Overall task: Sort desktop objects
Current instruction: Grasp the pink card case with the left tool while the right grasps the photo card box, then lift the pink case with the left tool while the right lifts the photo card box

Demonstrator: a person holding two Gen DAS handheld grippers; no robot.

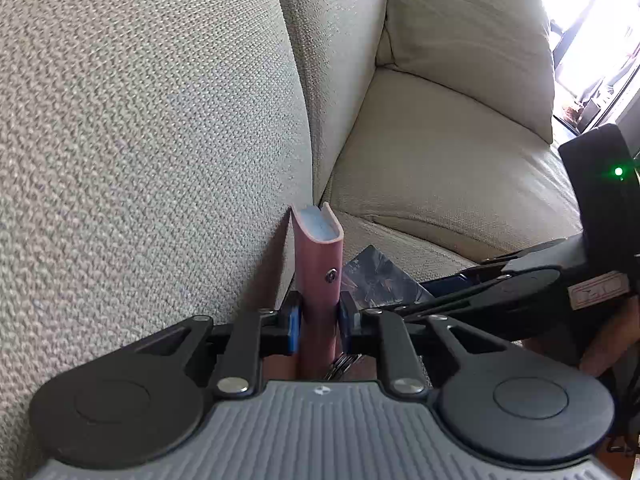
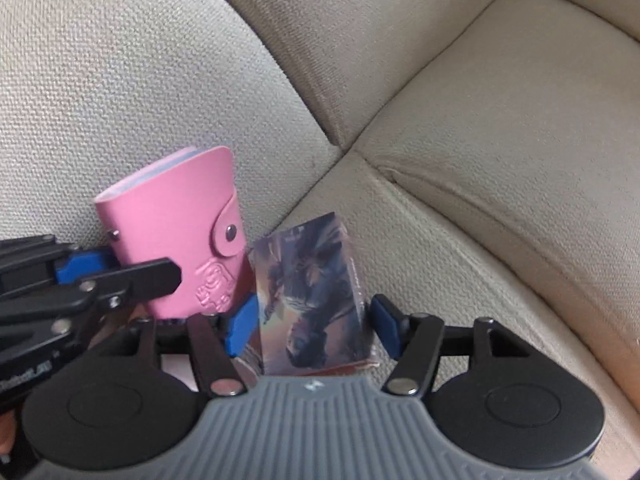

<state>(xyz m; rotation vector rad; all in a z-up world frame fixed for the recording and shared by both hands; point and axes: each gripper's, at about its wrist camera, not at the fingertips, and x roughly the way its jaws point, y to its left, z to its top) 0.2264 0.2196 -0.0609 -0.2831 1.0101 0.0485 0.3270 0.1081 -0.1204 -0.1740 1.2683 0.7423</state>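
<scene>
The left gripper [image 1: 318,320] has its jaws clamped on a pink leather card holder with a snap-button flap [image 1: 318,276], held upright by its lower part against the beige woven sofa [image 1: 140,120]. Just beside it, a single glossy card pack with dark blue artwork [image 2: 310,292] stands on edge on the seat cushion, between the jaws of the right gripper [image 2: 308,326]. Those jaws stand apart: the left blue pad lies close against the pack's edge, while the right pad shows a clear gap, so the pack is bracketed but not pinched.

Judging by this, the sorting is at an early or middle stage. Both things are picked out, one per gripper, yet neither has reached any container or pile; no destination shows in either view. What is left, it seems, is closing on the pack and carrying both items off.

Count: one pink card holder, one card pack, two grippers.
</scene>
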